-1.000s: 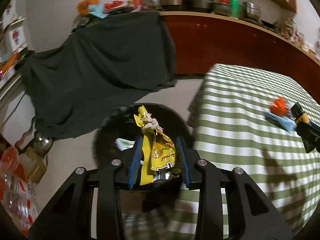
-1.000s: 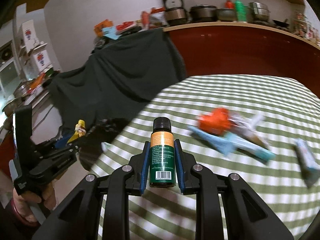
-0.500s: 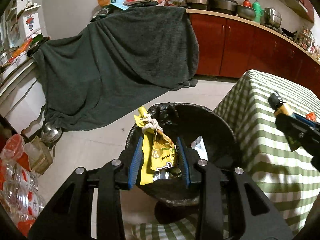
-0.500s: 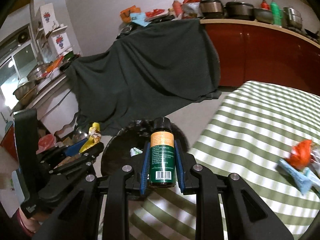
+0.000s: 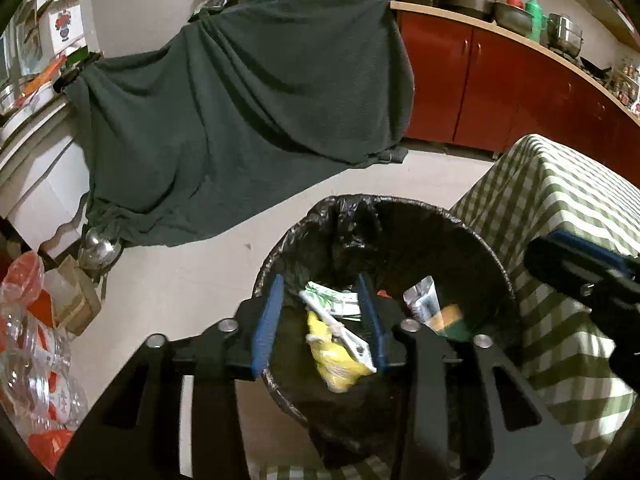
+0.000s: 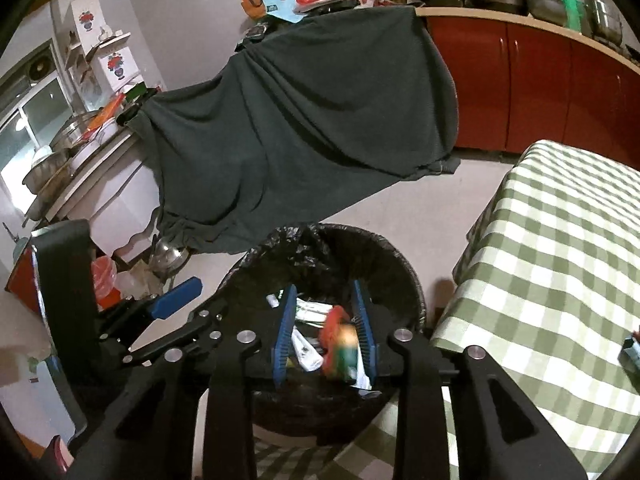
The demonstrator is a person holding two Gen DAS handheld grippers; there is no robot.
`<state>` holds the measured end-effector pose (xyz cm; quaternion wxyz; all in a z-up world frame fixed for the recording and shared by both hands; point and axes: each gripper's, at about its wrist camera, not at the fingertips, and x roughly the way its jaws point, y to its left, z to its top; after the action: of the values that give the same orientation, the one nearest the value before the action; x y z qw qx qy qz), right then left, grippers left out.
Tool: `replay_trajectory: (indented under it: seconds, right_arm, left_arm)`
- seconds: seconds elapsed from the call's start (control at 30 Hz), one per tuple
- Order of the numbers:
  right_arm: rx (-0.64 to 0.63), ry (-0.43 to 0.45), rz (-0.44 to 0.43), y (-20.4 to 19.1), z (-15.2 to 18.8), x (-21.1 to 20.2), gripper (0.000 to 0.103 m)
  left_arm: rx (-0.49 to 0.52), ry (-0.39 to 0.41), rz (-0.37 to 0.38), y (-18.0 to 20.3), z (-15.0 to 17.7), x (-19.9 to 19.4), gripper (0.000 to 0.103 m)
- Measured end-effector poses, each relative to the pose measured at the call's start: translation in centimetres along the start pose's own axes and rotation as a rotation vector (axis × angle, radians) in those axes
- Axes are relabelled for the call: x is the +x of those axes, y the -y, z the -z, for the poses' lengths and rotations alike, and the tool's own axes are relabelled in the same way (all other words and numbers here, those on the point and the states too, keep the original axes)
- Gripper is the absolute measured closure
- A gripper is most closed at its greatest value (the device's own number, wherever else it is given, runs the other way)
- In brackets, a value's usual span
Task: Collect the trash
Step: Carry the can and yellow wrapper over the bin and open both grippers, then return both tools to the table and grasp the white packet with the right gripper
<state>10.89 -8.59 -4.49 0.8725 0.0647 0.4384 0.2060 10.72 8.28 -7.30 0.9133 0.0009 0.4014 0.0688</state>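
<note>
A black bin (image 5: 496, 264) lined with a black bag stands on the floor beside the table; it also shows in the right wrist view (image 6: 408, 280). My left gripper (image 5: 322, 322) is open above the bin, and the yellow snack bag (image 5: 336, 364) is falling free between its fingers. My right gripper (image 6: 324, 332) is open over the bin too, and the green bottle (image 6: 344, 354) with its orange label is dropping, blurred, below the fingers. Wrappers (image 6: 308, 350) lie inside the bin.
A table with a green checked cloth (image 6: 560, 264) stands right of the bin, a blue wrapper (image 6: 632, 350) at its edge. A dark green cloth (image 5: 248, 112) drapes over furniture behind. Clear bottles (image 5: 28, 360) and a metal kettle (image 5: 98, 246) stand on the floor at left.
Both grippers moved over the bin and opened. The yellow snack bag left the left gripper and the green bottle left the right gripper; both are falling into the bin.
</note>
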Motion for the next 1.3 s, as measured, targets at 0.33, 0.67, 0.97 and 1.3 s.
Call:
replay_trajectory:
  seconds: [0.33,0.67,0.97,1.3]
  right_arm:
    - [0.019,0.098,0.071,2.8,0.6,-5.4,0.057]
    - [0.061,0.18,0.301,9.3,3.1,-13.4,0.05]
    - [0.166,0.202,0.54,18.0,6.4,-19.9,0.05]
    - [0.323,0.092,0.622,26.4,10.5,-21.1,0.05]
  left_arm:
    - [-0.009,0.077,0.022,0.9,0.0,-2.6,0.024]
    - [0.078,0.105,0.171,7.5,-0.4,-7.0,0.02]
    - [0.165,0.086,0.277,15.7,0.7,-9.1,0.02]
    - [0.25,0.046,0.338,23.3,2.0,-9.7,0.02]
